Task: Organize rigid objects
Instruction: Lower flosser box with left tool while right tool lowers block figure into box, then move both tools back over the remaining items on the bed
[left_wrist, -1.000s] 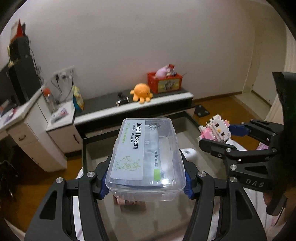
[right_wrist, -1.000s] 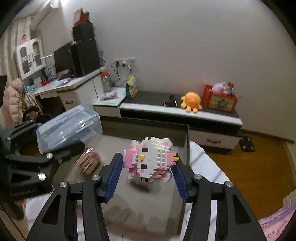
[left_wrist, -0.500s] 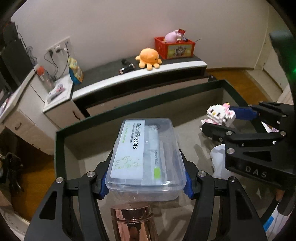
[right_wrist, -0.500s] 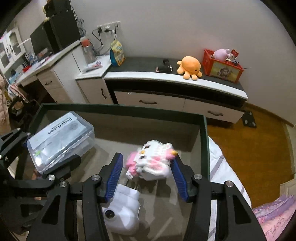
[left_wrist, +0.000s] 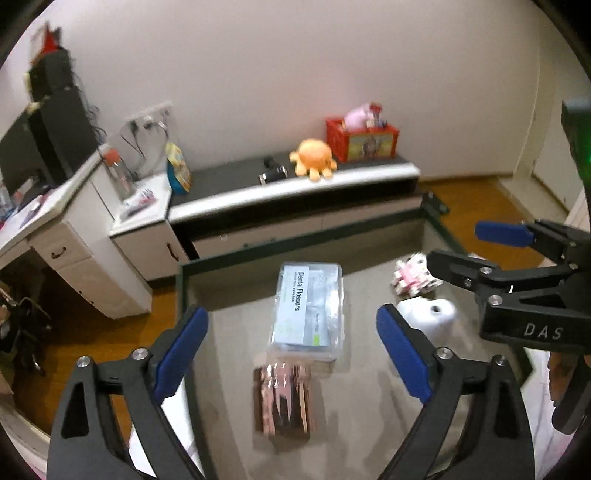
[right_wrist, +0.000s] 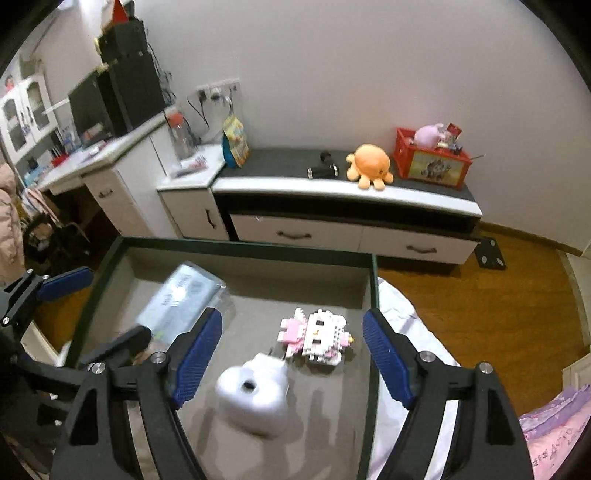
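Both claws just opened wide, nothing held: left gripper (left_wrist: 291, 345) above floss box (left_wrist: 308, 308) in tray (right_wrist: 236, 244); right gripper (right_wrist: 293, 352) above brick toy (right_wrist: 316, 338) in same tray

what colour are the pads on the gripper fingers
Blue, on black arms. The right wrist view shows the ribbed pads best.

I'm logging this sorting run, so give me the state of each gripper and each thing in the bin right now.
left gripper: open, empty
right gripper: open, empty
flosser box: lid shut, lying in bin
block cat: lying flat, released
white gadget: in bin
copper cylinder: in bin
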